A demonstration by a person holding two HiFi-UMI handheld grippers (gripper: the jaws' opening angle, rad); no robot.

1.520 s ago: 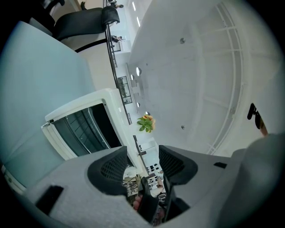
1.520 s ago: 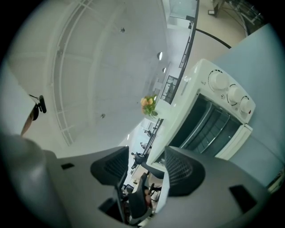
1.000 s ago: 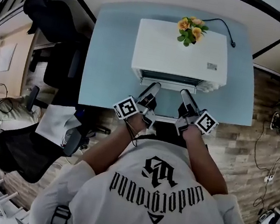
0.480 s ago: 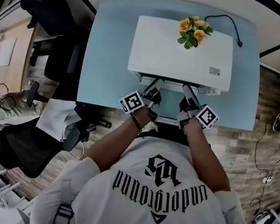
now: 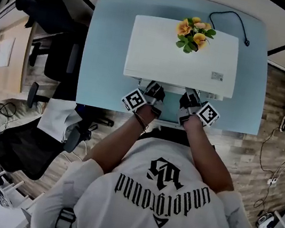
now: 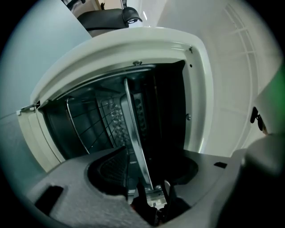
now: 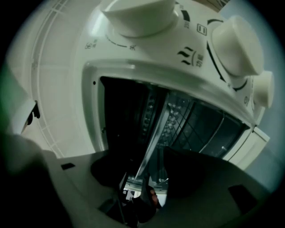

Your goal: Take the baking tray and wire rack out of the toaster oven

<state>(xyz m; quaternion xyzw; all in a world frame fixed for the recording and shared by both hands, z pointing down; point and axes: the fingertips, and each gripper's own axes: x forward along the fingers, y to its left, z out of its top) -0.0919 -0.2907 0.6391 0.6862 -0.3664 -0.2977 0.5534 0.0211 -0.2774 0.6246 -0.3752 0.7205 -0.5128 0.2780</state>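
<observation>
Head view: the person leans over the light blue table (image 5: pixel 107 50), both forearms stretched forward side by side. The left gripper (image 5: pixel 153 89) and right gripper (image 5: pixel 190 96) point level into the front mouth of the white toaster oven (image 5: pixel 159 48), which has flowers (image 5: pixel 194 33) on top.

Left gripper view: the oven's mouth appears turned on its side. The bright rim of the baking tray (image 6: pixel 133 129) sits inside the oven and runs down between the parted jaws, which are not pressing on it. The wire rack (image 6: pixel 89 129) lies just beside the tray, also inside.

Right gripper view: below the white knobs (image 7: pixel 234 44), the tray's rim likewise reaches between this gripper's parted, unclamped jaws. The rack sits inside, beside the tray.
</observation>
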